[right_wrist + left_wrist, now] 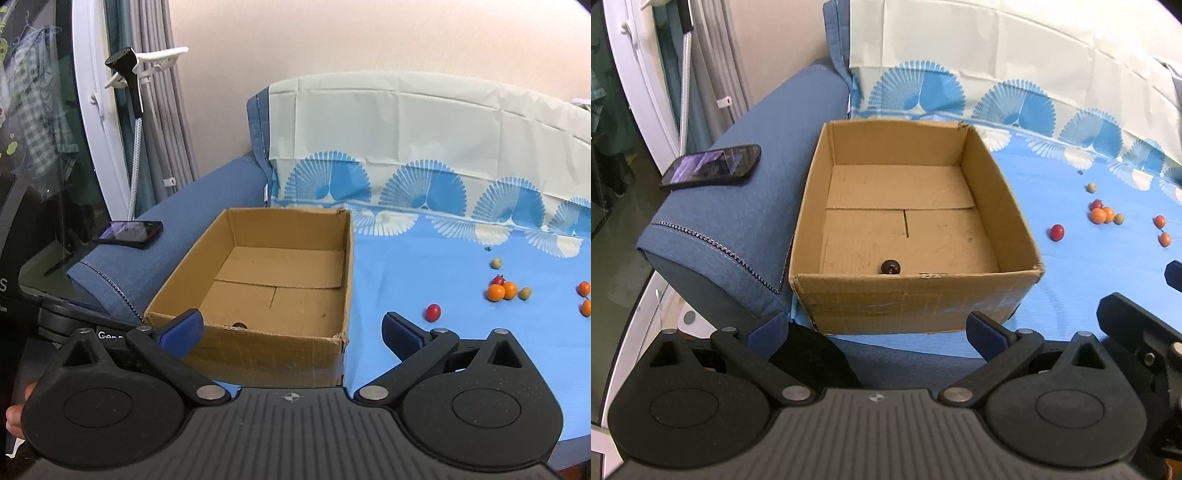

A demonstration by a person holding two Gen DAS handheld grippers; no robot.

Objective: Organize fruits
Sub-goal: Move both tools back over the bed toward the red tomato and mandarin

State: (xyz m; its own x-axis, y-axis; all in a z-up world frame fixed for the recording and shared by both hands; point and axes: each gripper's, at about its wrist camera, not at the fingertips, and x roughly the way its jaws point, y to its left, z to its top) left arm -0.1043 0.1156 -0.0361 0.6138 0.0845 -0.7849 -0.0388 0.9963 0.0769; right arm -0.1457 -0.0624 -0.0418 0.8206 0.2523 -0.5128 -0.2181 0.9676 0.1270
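An open cardboard box (916, 295) (258, 350) sits on a blue cloth on a sofa. One dark cherry (890, 266) lies inside by the near wall; only its top shows in the right wrist view (240, 325). Small fruits lie on the cloth to the right: a red one (1057, 232) (433, 312), an orange cluster (1102, 215) (502, 291), pale green ones (1091, 187) (496, 263) and more orange ones (1160, 221) (584, 288). My left gripper (877, 326) is open and empty before the box. My right gripper (293, 330) is open and empty at the box's near right corner.
A black phone (713, 167) (129, 233) lies on the blue sofa armrest (738, 229) left of the box. The patterned cloth (1089, 295) runs up the sofa back. A window frame, curtain and hose stand at far left.
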